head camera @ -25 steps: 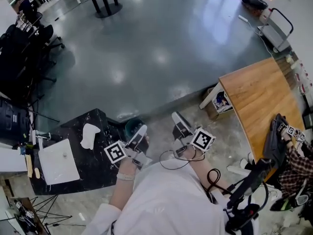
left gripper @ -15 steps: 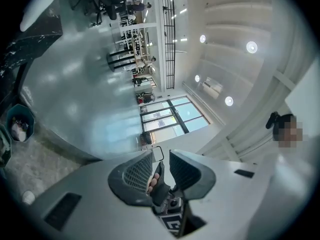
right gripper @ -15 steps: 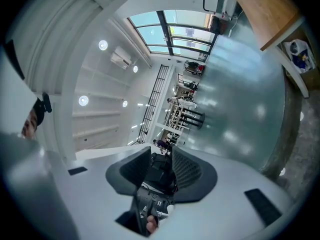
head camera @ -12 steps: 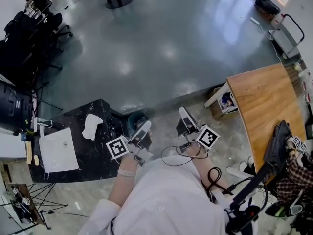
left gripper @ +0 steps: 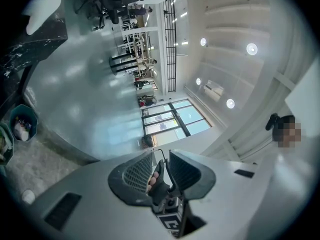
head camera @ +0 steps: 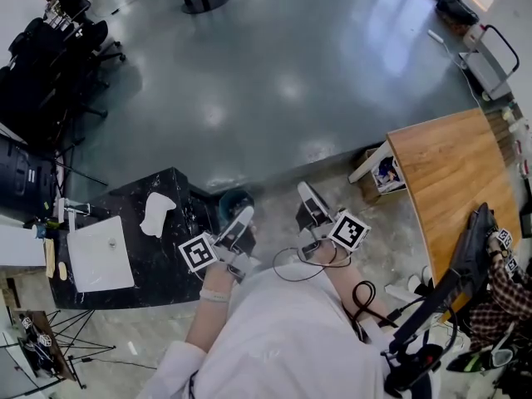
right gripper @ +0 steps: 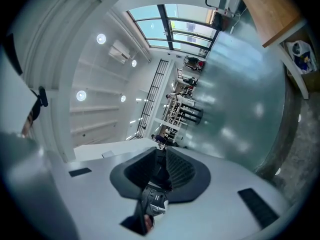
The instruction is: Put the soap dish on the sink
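Standing by the black counter (head camera: 179,256), soap dish (head camera: 156,213) on it beside the white sink (head camera: 100,254), left gripper (head camera: 242,216) slightly parted and empty, right gripper (head camera: 304,191) with jaws just closing together on nothing, marker cube (head camera: 197,254) patterned but wordless, shown only from the head, left gripper view catching the dish's end on the counter.

The wide floor (head camera: 291,73) ahead of me is glossy grey, giving way to rough speckled stone near my feet. The counter (head camera: 162,266) looks like polished black stone with white veins, its sink (head camera: 90,270) smooth white, and the table (head camera: 449,181) satin wood. My left gripper (left gripper: 160,157) has dark, ribbed, matt fingers (left gripper: 134,176).
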